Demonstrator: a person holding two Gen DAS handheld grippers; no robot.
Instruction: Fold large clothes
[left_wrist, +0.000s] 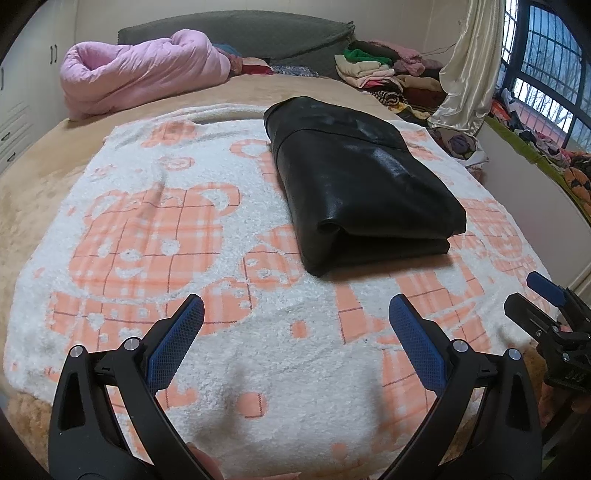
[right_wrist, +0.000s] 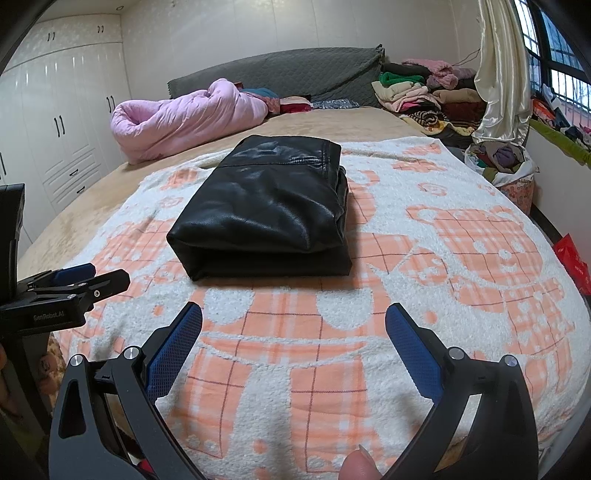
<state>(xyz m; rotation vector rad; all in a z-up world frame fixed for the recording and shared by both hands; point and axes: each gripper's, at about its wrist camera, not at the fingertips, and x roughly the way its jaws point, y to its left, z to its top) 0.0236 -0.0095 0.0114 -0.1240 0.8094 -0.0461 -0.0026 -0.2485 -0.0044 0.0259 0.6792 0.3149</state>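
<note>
Left gripper was spread wide, its blue-padded fingers apart and holding nothing, poised above the near part of the blanket. Right gripper was likewise spread wide and empty, above the same near stretch of blanket. Each gripper showed at the edge of the other's view: the right one at the far right of the left wrist view, the left one at the far left of the right wrist view.

Black leather garment lay folded into a compact rectangular stack on the blanket, beyond both grippers and apart from them. Its layered, folded edge faced the cameras; a seam crossed the top surface near the far end. Neither gripper touched it.

Blanket was white and fleecy with orange plaid bear figures, spread over a tan bed cover. A rolled pink quilt sat at the head of the bed on the left, in front of a grey headboard. A heap of mixed clothes was piled at the far right corner of the bed, beside a pale curtain and a barred window. White wardrobes stood along the left wall.
</note>
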